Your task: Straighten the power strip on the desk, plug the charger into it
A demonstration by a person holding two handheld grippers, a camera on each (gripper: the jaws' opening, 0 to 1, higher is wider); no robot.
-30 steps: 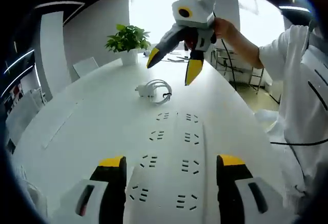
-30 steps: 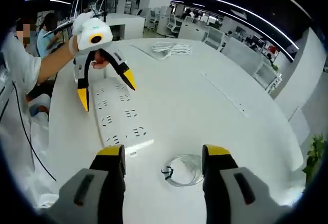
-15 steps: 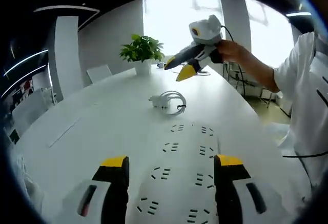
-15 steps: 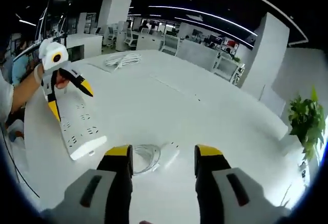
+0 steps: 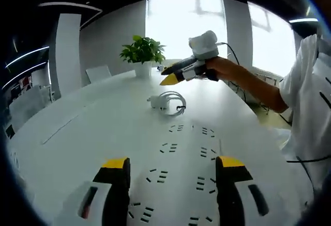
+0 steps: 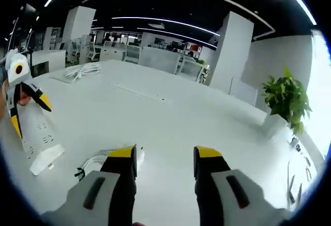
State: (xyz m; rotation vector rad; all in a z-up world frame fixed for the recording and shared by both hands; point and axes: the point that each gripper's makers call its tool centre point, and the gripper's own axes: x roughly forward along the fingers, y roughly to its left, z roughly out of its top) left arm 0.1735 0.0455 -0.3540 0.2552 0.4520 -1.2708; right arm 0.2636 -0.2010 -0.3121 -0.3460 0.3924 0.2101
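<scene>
While the left gripper [image 5: 173,166] hangs with jaws spread wide above the power strip [image 5: 181,164] on the desk [image 5: 93,127], the right gripper [image 6: 164,159] is also spread. Its jaws hover over the coiled charger [image 6: 98,160], just beyond the strip's end.

Open-plan office, long white bench [image 5: 93,127]. Potted plant [image 5: 142,54] at far end, bright windows [image 5: 181,24] behind it (blown out). White square pillar [image 6: 231,53], ceiling strip lights [image 6: 155,19], white chairs [image 6: 132,53] and desks beyond, coiled white cable [image 6: 83,71] on bench.
</scene>
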